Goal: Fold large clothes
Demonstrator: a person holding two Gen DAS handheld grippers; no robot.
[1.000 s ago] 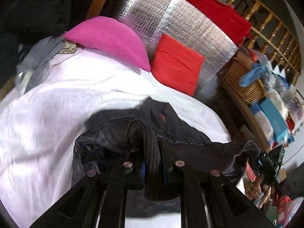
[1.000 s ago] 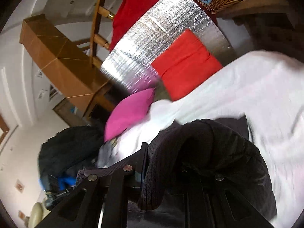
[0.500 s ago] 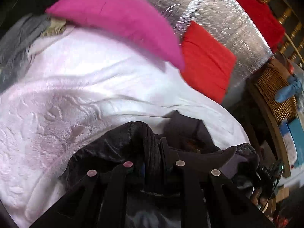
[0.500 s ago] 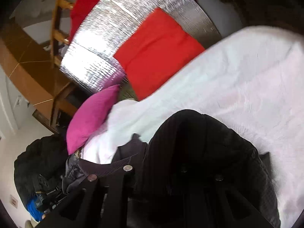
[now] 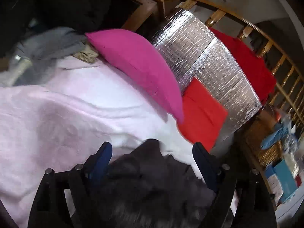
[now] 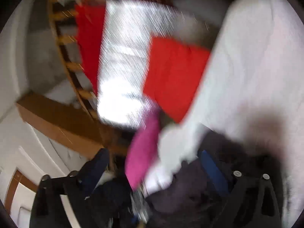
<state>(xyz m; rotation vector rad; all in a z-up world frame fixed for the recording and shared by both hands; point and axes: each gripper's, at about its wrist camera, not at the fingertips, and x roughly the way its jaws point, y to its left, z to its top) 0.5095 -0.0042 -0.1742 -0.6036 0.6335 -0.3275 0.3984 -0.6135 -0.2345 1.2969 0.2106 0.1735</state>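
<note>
Both claws released, now spread; dark ribbed garment point(image 5: 152, 186) crumpled on white quilt point(image 5: 57, 123).

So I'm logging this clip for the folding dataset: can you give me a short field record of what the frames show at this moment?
surface: white bedspread
garment: dark garment lying on the bedspread, below and between the fingers
left gripper: open, fingers spread to either side of the garment
right gripper: open, nothing between its fingers; view heavily motion-blurred
pillows: pink pillow, red pillow, partly overlapped by the pink one
backdrop: silver foil panel before a wooden railing
fold state: cannot tell
</note>
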